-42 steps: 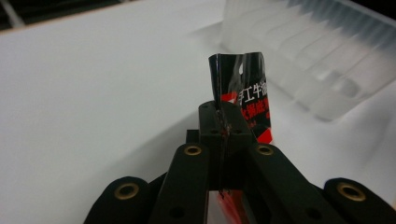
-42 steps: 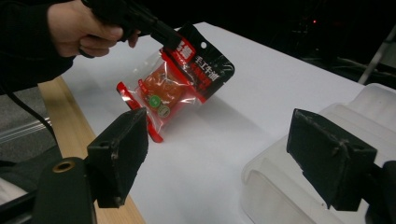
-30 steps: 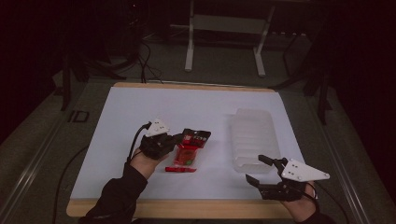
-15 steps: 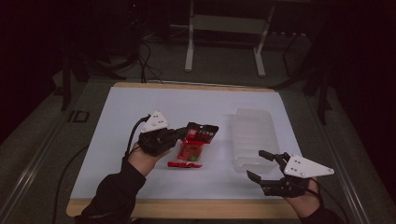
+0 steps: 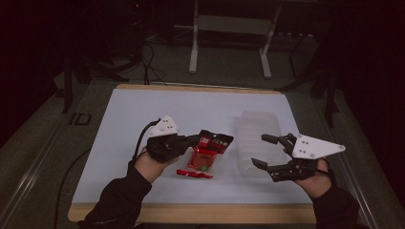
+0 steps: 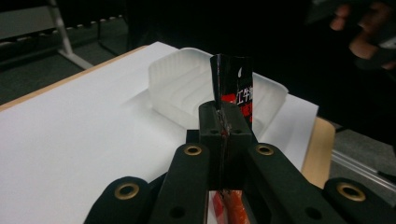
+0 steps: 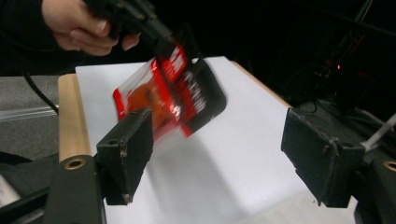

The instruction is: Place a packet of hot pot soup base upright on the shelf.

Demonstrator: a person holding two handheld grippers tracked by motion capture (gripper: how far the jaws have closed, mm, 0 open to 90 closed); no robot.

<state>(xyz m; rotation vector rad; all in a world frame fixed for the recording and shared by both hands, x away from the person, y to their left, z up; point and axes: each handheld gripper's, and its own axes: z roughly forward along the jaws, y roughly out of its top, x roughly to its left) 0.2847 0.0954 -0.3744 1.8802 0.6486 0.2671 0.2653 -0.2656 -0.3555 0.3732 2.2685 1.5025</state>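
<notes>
Around my white worktop (image 5: 143, 109) with its wooden edge, the room lay dark, a grey metal stand (image 5: 229, 28) on the floor (image 5: 47, 124) behind.

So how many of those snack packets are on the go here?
1. The red and black snack packet hangs pinched in the left gripper, lifted just beside the clear plastic tray. Another could lie hidden inside the tray, but none shows.

1 snack packet (image 5: 210, 151), 1 plastic tray (image 5: 258, 143), 2 grippers.
</notes>
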